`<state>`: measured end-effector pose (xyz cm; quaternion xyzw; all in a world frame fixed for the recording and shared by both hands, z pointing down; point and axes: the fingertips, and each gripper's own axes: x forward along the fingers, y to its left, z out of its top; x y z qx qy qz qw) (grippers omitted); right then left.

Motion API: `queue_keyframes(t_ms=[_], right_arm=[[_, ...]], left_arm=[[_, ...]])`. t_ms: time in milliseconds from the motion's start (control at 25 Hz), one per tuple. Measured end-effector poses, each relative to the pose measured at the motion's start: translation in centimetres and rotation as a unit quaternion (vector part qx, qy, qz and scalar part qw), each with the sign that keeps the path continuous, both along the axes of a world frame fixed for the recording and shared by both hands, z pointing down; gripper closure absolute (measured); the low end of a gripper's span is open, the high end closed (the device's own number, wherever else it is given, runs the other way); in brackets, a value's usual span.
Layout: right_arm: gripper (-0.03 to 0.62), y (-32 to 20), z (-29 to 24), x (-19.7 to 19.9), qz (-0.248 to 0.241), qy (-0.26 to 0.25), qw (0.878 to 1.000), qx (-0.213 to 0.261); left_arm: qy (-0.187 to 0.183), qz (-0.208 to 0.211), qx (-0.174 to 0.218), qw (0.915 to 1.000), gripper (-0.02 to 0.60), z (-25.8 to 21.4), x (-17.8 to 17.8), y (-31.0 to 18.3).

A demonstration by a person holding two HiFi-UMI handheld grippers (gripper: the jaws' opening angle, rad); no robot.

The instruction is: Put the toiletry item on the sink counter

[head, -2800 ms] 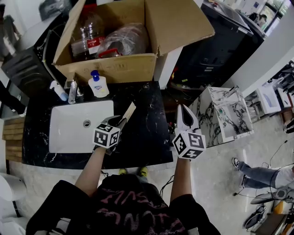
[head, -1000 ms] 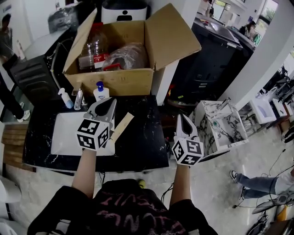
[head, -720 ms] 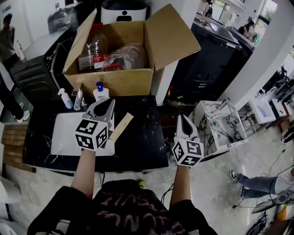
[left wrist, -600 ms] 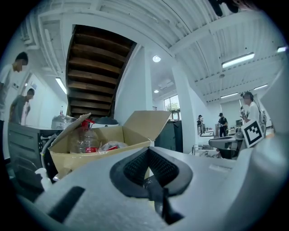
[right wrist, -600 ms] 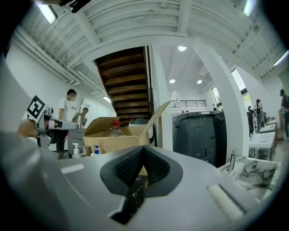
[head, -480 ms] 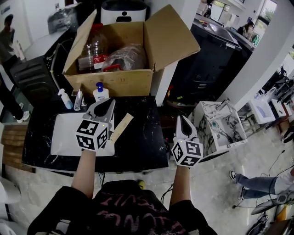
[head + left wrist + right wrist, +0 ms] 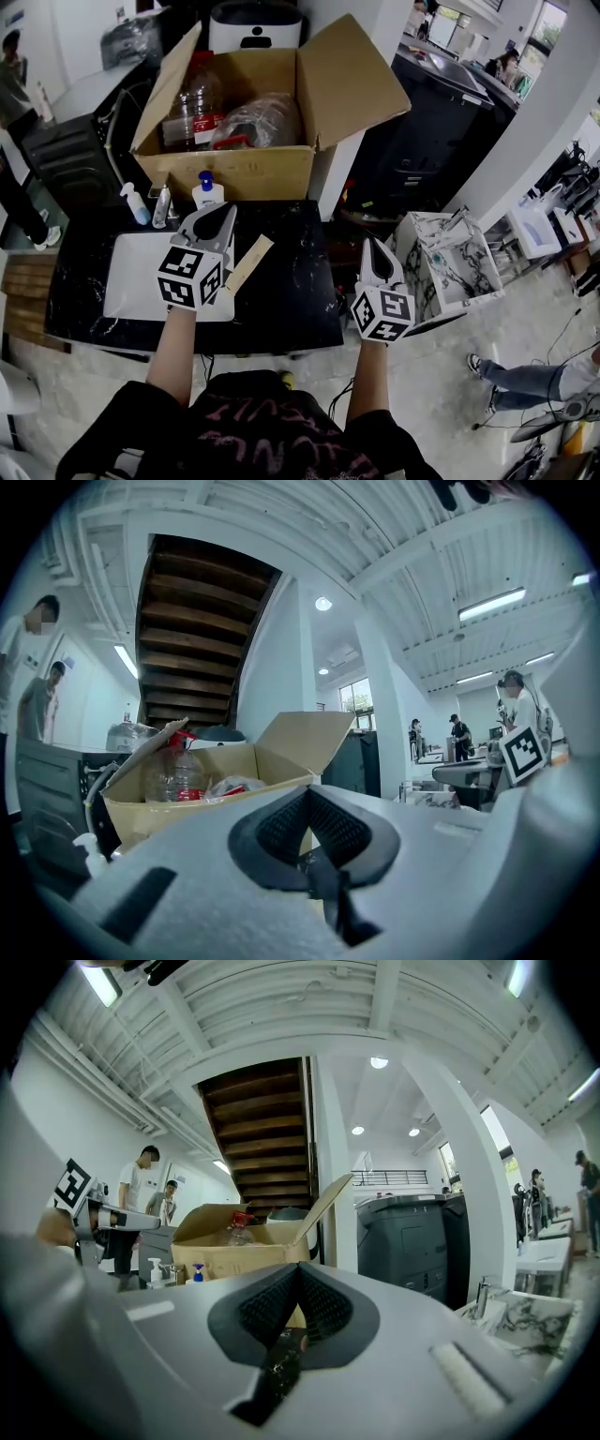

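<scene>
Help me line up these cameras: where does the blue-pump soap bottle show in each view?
Head view: soap bottle on the counter, upper left, between sink and cardboard box.
Left gripper view: not in it.
Right gripper view: tiny, low left, before the box.
Shared landmark: the open cardboard box, in all three.

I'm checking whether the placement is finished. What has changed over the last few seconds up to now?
The left gripper has left the beige toiletry item, whose end it met 2.8 s ago, and moved left over the sink's right edge. Its claw is shut and empty. The item lies free on the black counter. The right gripper, shut, and the soap bottle kept their places.
</scene>
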<state>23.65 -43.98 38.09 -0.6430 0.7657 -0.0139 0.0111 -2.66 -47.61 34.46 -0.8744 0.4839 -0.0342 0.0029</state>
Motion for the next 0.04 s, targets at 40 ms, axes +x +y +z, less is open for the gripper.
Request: queue_keyframes(t_ms=[40], right_arm=[[0.583, -0.03, 0.01, -0.01, 0.000, 0.000, 1.000, 0.000]], left_arm=[[-0.001, 0.000, 0.000, 1.0000, 0.583, 0.06, 0.00, -0.01]])
